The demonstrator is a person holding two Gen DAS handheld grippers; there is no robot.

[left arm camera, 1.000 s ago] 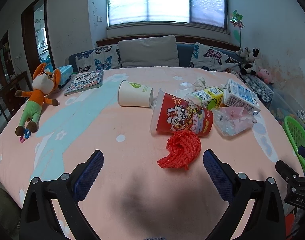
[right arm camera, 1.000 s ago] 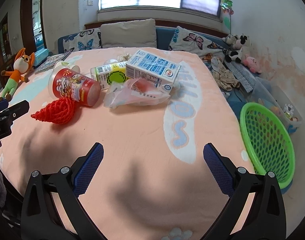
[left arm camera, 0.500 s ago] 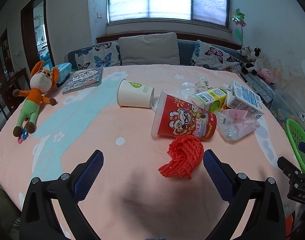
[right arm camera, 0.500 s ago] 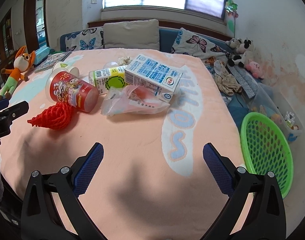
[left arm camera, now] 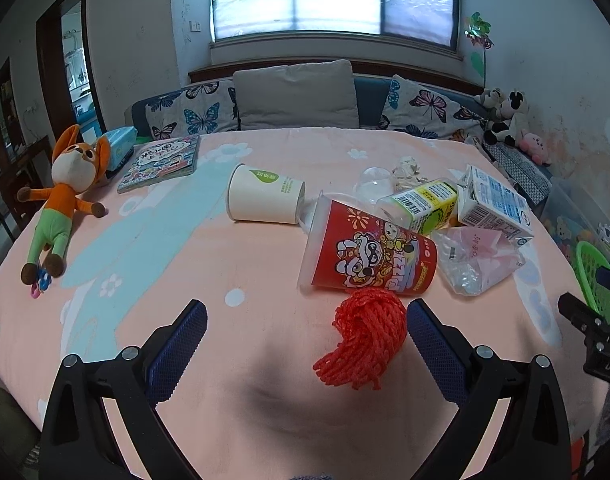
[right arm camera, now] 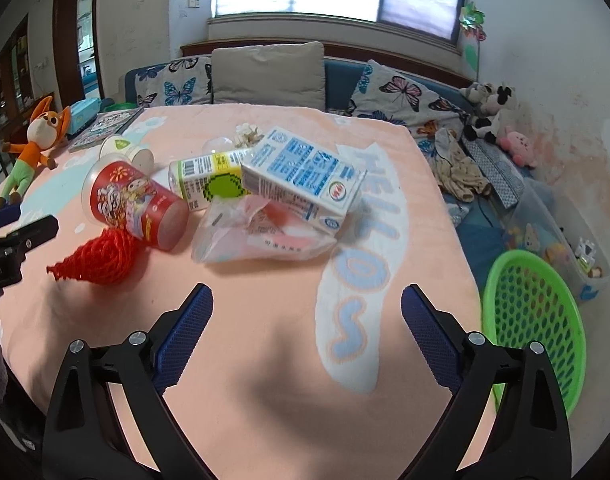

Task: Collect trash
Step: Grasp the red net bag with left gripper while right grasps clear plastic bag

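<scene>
Trash lies heaped mid-bed (left arm camera: 265, 360): red cup (left arm camera: 369, 254), carton (right arm camera: 305, 174), bag (right arm camera: 261, 232), red net (left arm camera: 365, 336). Left gripper (left arm camera: 305, 332) jaws stand wide, empty; right gripper (right arm camera: 307, 320) jaws are closing, empty.

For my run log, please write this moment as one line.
stage: approach | left gripper: open, empty | right gripper: closing, empty | red net: on bed | green basket: empty

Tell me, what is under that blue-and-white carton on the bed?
The milk carton lies partly on a crumpled clear plastic bag and leans against a yellow-green drink box. Anything else beneath it is covered by the carton itself.
</scene>
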